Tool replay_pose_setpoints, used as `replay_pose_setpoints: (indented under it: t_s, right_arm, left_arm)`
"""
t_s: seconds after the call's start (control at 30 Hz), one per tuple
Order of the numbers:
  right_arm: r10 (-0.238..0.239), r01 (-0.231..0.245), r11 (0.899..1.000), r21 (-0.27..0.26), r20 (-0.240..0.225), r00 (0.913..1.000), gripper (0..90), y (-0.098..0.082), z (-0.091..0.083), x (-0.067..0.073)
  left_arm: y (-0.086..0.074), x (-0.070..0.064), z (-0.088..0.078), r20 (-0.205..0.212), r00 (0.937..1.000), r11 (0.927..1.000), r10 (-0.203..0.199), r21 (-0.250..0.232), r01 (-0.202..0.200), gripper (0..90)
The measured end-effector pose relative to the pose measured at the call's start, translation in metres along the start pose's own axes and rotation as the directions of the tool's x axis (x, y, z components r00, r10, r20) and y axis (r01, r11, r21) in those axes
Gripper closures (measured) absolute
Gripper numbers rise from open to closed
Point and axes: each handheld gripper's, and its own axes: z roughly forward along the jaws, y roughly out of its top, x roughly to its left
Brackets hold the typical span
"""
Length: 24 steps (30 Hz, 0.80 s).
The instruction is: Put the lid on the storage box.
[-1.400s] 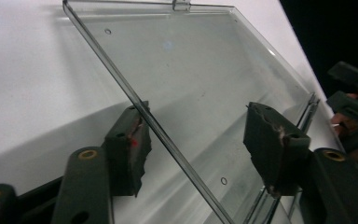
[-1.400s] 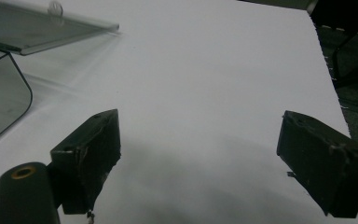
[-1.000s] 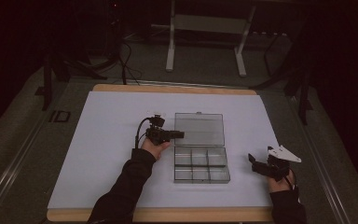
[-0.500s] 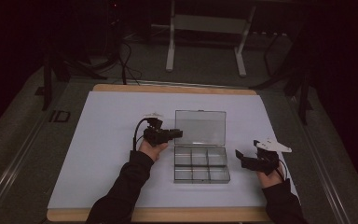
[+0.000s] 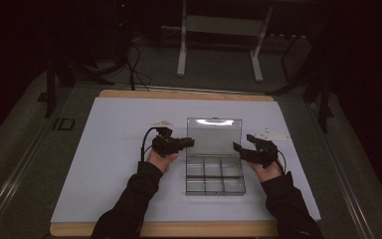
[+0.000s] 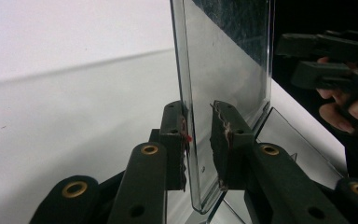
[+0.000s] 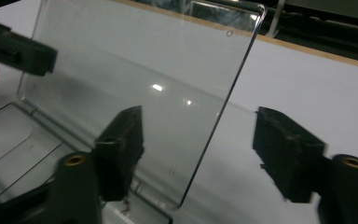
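A clear plastic compartment box (image 5: 215,177), divided into six cells, lies at the lower centre of the high view on a white table sheet (image 5: 109,164). Its transparent hinged lid (image 5: 214,136) stands raised, reflecting a bright highlight along its top edge. The left gripper (image 5: 188,143) pinches the lid's left edge, its jaws narrow and pressing the pane (image 6: 223,79). The right gripper (image 5: 238,148), at the lid's right edge, has just been closing; its jaws straddle the edge (image 7: 223,107) without touching.
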Motion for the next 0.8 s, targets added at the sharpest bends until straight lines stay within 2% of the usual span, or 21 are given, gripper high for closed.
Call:
replay_pose_setpoints:
  t_s: [0.03, 0.1, 0.13, 0.23, 0.27, 0.33, 0.5, 0.57, 0.7, 0.8]
  right_arm:
    - [0.000, 0.000, 1.000, -0.002, -0.002, 1.0000, 39.7, 0.001, 0.002, 0.000]
    - [0.006, -0.006, 1.000, 0.002, -0.010, 0.9999, 40.5, 0.001, 0.005, -0.001]
    - [0.013, -0.012, 1.000, 0.008, -0.019, 0.9997, 48.1, 0.001, 0.008, -0.002]
    - [0.016, -0.016, 1.000, 0.015, -0.018, 0.9997, 49.0, 0.001, 0.010, -0.002]
    - [0.025, -0.024, 0.999, 0.033, -0.026, 0.9993, 54.8, 0.000, 0.014, -0.004]
    - [0.022, -0.021, 0.999, 0.041, -0.033, 0.9992, 59.7, -0.001, 0.016, -0.004]
    - [0.030, -0.028, 0.998, 0.048, -0.040, 0.9988, 63.9, -0.001, 0.016, -0.005]
    - [0.029, -0.027, 0.998, 0.048, -0.039, 0.9988, 65.9, -0.001, 0.014, -0.005]
    - [-0.002, 0.004, 0.999, 0.049, -0.033, 0.9994, 68.0, 0.001, 0.010, -0.004]
    - [-0.023, 0.024, 0.999, 0.044, -0.033, 0.9992, 68.0, 0.002, 0.006, -0.003]
  left_arm:
    - [0.000, 0.000, 0.000, 0.003, 1.0000, 1.0000, 0.002, -0.002, -0.002, 76.3]
    - [0.000, 0.000, 0.000, 0.003, 1.0000, 1.0000, 0.003, -0.003, -0.003, 76.3]
    - [-0.001, 0.001, 0.000, 0.007, 1.0000, 1.0000, 0.006, -0.006, -0.006, 76.4]
    - [-0.001, 0.001, 0.000, 0.010, 0.9999, 0.9999, 0.006, -0.009, -0.006, 76.4]
    - [-0.001, 0.002, 0.000, 0.014, 0.9999, 0.9999, 0.005, -0.011, -0.005, 76.6]
    - [-0.002, 0.002, 0.000, 0.016, 0.9999, 0.9999, 0.007, -0.012, -0.006, 76.7]
    - [0.000, 0.001, -0.001, 0.008, 0.9999, 1.0000, 0.006, -0.007, -0.006, 76.3]
    - [0.001, -0.001, -0.002, 0.005, 0.9998, 0.9998, 0.019, -0.008, -0.019, 75.4]
    - [0.004, -0.006, -0.005, -0.015, 0.9989, 0.9990, 0.045, -0.004, -0.045, 74.7]
    - [0.006, -0.009, -0.010, -0.019, 0.9985, 0.9985, 0.050, -0.019, -0.051, 74.7]
